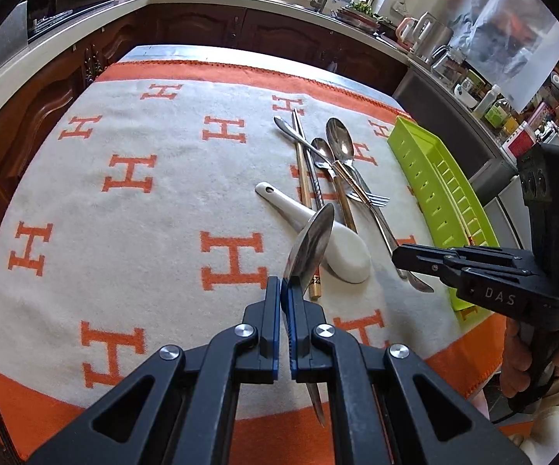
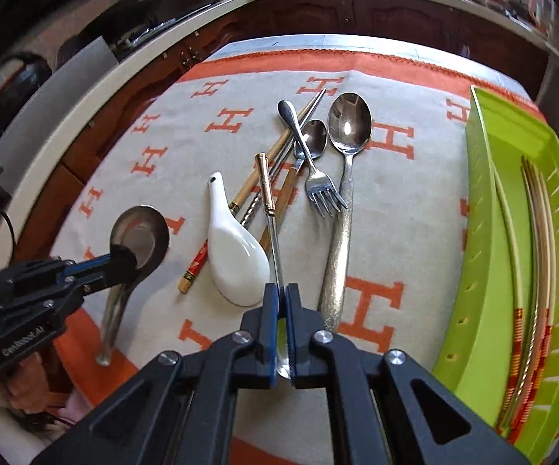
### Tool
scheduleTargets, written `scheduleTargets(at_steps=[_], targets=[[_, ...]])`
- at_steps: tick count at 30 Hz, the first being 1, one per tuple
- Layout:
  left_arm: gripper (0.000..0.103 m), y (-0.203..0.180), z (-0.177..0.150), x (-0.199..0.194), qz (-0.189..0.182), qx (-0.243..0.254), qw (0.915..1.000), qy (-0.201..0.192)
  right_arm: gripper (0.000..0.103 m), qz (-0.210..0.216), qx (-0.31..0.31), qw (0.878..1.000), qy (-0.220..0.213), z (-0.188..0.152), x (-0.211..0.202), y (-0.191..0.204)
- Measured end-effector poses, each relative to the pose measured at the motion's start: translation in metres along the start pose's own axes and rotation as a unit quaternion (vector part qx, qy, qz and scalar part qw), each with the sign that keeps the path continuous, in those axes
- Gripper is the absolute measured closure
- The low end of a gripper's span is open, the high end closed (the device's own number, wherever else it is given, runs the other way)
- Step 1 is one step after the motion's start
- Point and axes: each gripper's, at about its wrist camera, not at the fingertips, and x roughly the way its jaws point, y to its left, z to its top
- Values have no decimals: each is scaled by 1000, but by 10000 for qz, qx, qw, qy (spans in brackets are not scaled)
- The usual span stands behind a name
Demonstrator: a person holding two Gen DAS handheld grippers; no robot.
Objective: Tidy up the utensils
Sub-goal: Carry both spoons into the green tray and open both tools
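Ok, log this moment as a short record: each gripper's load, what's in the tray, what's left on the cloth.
left gripper: shut on large steel spoon, bowl end forward
right gripper: shut on gold-handled utensil, handle pointing forward
green tray: holds chopsticks lying lengthwise
on cloth: white ceramic spoon, fork, two steel spoons, loose chopsticks
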Motion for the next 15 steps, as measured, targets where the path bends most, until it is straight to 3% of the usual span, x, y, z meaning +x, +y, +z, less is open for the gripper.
scheduleTargets(at_steps=[3, 6, 15], targets=[[102, -6, 7, -5, -62, 9, 10000, -69, 100, 590, 602, 9964, -41, 2, -13, -16], [102, -17, 15, -5, -19, 82, 10000, 10, 100, 876, 962, 9914, -142, 0, -26, -26], [102, -67, 47, 7, 0, 385, 9990, 229, 100, 1069, 1898, 9748, -482, -9, -61, -75]])
